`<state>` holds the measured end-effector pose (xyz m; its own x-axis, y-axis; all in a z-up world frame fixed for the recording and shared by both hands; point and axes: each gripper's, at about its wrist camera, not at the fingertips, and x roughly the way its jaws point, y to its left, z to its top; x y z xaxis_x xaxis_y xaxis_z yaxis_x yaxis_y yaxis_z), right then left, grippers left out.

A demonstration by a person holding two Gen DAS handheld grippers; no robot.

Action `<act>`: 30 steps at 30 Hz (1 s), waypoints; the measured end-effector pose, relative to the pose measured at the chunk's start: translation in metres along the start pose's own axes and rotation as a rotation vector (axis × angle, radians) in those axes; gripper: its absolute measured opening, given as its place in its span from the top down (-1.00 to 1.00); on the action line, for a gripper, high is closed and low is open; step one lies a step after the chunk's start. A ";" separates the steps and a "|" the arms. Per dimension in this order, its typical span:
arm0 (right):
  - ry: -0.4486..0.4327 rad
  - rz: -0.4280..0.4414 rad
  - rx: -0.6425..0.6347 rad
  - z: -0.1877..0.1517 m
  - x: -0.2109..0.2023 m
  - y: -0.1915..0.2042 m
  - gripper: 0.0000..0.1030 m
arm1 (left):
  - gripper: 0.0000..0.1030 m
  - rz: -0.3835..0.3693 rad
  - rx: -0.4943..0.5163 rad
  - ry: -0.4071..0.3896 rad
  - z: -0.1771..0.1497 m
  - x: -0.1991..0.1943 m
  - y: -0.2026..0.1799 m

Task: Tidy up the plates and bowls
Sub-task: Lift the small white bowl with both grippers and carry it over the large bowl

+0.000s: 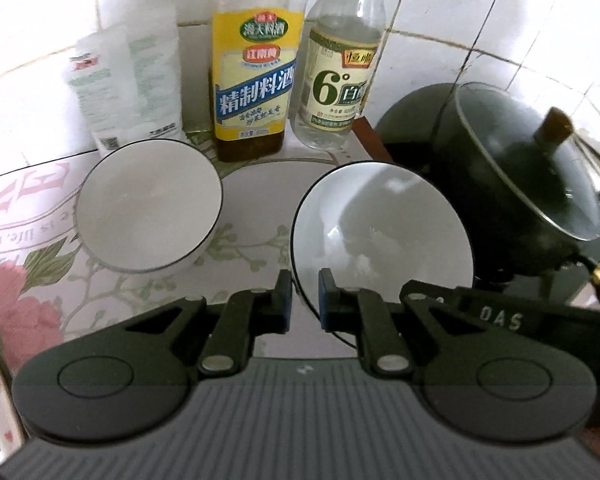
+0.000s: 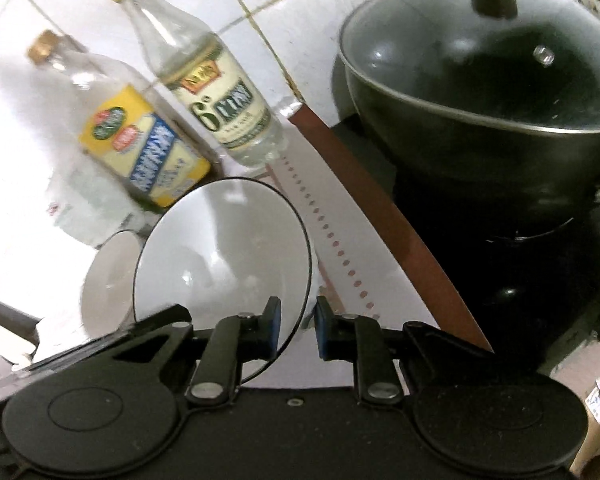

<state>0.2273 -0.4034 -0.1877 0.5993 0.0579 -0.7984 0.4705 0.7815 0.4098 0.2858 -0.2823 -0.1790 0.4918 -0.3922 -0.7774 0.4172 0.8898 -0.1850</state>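
A white plate with a thin black rim (image 1: 382, 232) is tilted up in front of my left gripper (image 1: 305, 300). The jaws stand a little apart around its near edge. The same plate (image 2: 224, 256) shows in the right wrist view, where my right gripper (image 2: 298, 328) has its jaws a little apart around the plate's right edge. A white bowl with a black rim (image 1: 148, 204) stands on the floral counter (image 1: 40, 280) to the left. It also shows behind the plate in the right wrist view (image 2: 108, 276).
A yellow-labelled cooking wine bottle (image 1: 256, 80) and a clear vinegar bottle (image 1: 340, 80) stand at the tiled wall, with white packets (image 1: 128, 80) to their left. A black wok with a glass lid (image 2: 484, 92) sits on the stove at right.
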 end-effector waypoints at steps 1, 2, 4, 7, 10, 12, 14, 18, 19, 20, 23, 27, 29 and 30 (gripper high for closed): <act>0.004 0.001 -0.004 -0.001 -0.006 0.002 0.58 | 0.78 -0.008 -0.003 0.001 -0.002 -0.007 0.001; 0.009 -0.001 -0.009 -0.002 -0.013 0.004 0.58 | 0.78 -0.018 -0.006 0.003 -0.005 -0.015 0.002; 0.013 -0.003 -0.021 -0.007 -0.028 0.009 0.58 | 0.78 -0.026 0.004 0.001 -0.010 -0.029 0.001; 0.008 0.025 -0.035 -0.018 -0.053 0.013 0.58 | 0.78 0.001 0.060 -0.024 -0.021 -0.055 -0.003; -0.002 0.037 -0.067 -0.030 -0.073 0.023 0.58 | 0.78 0.009 0.077 -0.040 -0.030 -0.078 0.000; -0.003 0.052 -0.074 -0.037 -0.084 0.028 0.58 | 0.77 0.011 0.076 -0.049 -0.037 -0.093 0.003; -0.003 0.065 -0.084 -0.044 -0.094 0.033 0.58 | 0.77 0.013 0.068 -0.067 -0.042 -0.107 0.006; -0.002 0.081 -0.123 -0.058 -0.113 0.045 0.58 | 0.77 0.019 0.060 -0.086 -0.054 -0.132 0.011; -0.001 0.083 -0.128 -0.062 -0.119 0.046 0.58 | 0.77 0.014 0.051 -0.086 -0.057 -0.137 0.014; 0.000 0.085 -0.134 -0.065 -0.123 0.049 0.57 | 0.77 0.010 0.042 -0.085 -0.059 -0.142 0.016; 0.004 0.087 -0.152 -0.074 -0.133 0.058 0.57 | 0.77 0.000 0.025 -0.089 -0.067 -0.154 0.023; 0.008 0.084 -0.178 -0.081 -0.139 0.067 0.57 | 0.77 -0.011 -0.007 -0.085 -0.078 -0.163 0.033; 0.018 0.080 -0.188 -0.085 -0.140 0.070 0.57 | 0.77 -0.018 -0.029 -0.078 -0.083 -0.166 0.039; 0.023 0.078 -0.198 -0.088 -0.141 0.072 0.56 | 0.77 -0.022 -0.038 -0.075 -0.086 -0.168 0.041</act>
<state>0.1201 -0.3005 -0.0843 0.6129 0.1359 -0.7784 0.2851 0.8807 0.3782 0.1547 -0.1596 -0.1079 0.5391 -0.4269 -0.7260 0.4000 0.8884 -0.2253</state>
